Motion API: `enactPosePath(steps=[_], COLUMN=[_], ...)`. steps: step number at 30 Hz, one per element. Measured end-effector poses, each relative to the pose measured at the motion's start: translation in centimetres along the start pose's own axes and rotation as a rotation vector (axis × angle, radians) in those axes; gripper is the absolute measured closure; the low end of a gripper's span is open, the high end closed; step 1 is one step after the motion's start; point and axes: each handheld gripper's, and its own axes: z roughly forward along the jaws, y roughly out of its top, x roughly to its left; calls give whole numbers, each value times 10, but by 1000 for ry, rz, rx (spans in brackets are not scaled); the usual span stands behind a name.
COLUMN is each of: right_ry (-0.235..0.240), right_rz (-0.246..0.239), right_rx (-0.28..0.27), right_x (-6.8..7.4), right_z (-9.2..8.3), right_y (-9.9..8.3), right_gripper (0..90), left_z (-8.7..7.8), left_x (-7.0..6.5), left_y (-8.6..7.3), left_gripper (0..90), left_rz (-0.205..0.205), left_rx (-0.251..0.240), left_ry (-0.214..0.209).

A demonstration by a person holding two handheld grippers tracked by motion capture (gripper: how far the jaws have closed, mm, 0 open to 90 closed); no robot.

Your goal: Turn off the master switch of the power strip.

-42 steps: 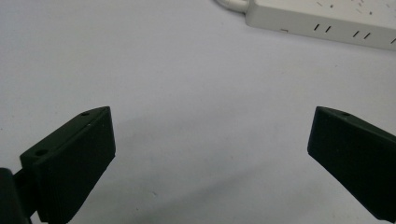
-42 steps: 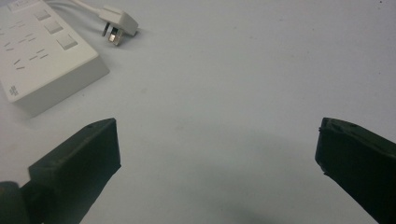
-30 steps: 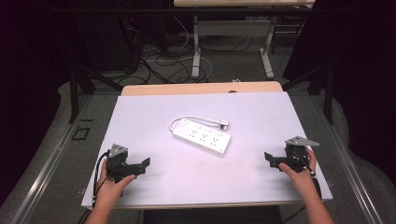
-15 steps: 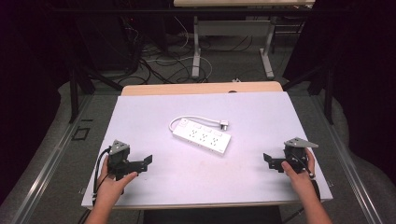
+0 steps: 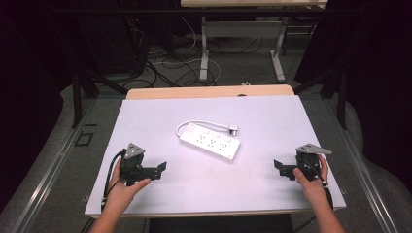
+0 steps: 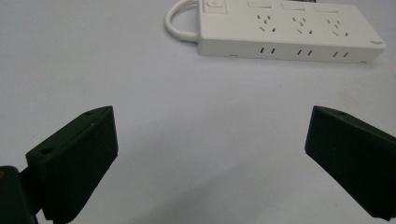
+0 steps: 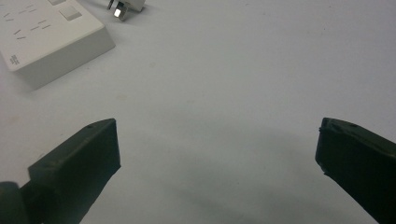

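While both sets of jaws are gaping empty, you are holding off the power strip [image 5: 210, 142].
Nothing is being handled: it is lying ahead of your left gripper [image 6: 210, 154] and ahead-left of your right gripper [image 7: 217, 163], untouched.

High view: table top [image 5: 272, 121] was evenly and brightly lit from above; surroundings fell off to near black at both sides. Picture soft, low in detail. Faint short shadows lay under both grippers.

Left gripper view: the power strip [image 6: 285, 32] was fairly sharp; near jaws slightly soft; a diffuse grey shadow sat on the surface between them.

Right gripper view: plug prongs [image 7: 119, 10] showed a small bright glint. Broad soft shadow lay low in the picture.
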Motion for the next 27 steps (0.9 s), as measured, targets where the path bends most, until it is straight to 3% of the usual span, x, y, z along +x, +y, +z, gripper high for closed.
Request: enactPosePath(steps=[8, 16, 26, 27], right_ry=[6, 7, 16, 17], right_rz=[5, 9, 17, 15], right_rx=[-1, 1, 4, 6], right_x=[0, 0, 1, 1], right_z=[0, 0, 1, 1], right_y=[0, -1, -1, -1], right_gripper=[0, 0, 0, 0], left_z=[2, 6, 9, 10], left_x=[-9, -16, -19, -20], left_y=[10, 19, 27, 27], left_gripper=[25, 34, 34, 34], left_rz=[12, 61, 62, 61], left_rx=[4, 44, 75, 58], left_ry=[-20, -13, -32, -27])
